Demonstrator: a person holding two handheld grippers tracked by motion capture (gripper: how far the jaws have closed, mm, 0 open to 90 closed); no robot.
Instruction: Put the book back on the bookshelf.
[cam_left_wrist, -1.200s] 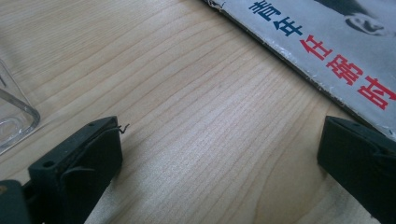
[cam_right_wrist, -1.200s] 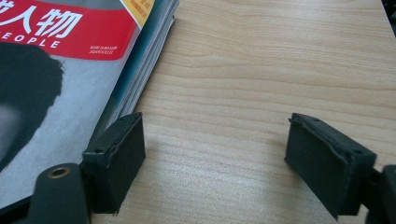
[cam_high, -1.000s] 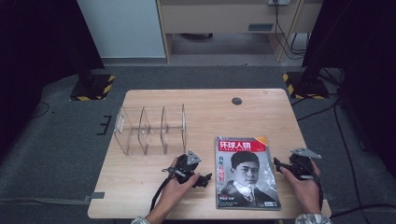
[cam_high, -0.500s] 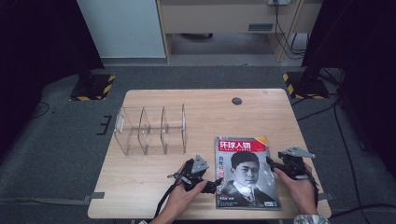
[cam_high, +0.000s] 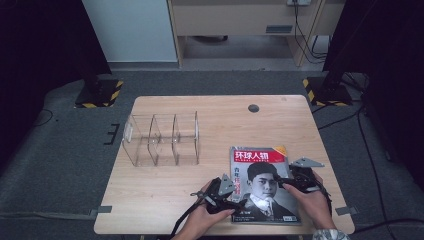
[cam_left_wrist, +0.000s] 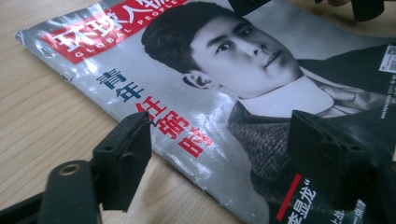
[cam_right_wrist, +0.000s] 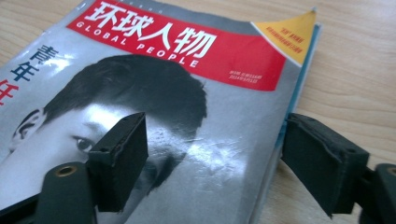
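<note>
High view: clear organizer (cam_high: 161, 139) beside magazine (cam_high: 262, 182).

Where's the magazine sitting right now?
In the high view the magazine lies flat at the table's near right, between both grippers, right of the clear organizer.

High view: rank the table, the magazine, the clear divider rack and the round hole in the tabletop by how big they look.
1. table
2. magazine and clear divider rack: too alike in apparent area to rank, and the rack lies farther from the camera
3. round hole, by far the smallest
</note>
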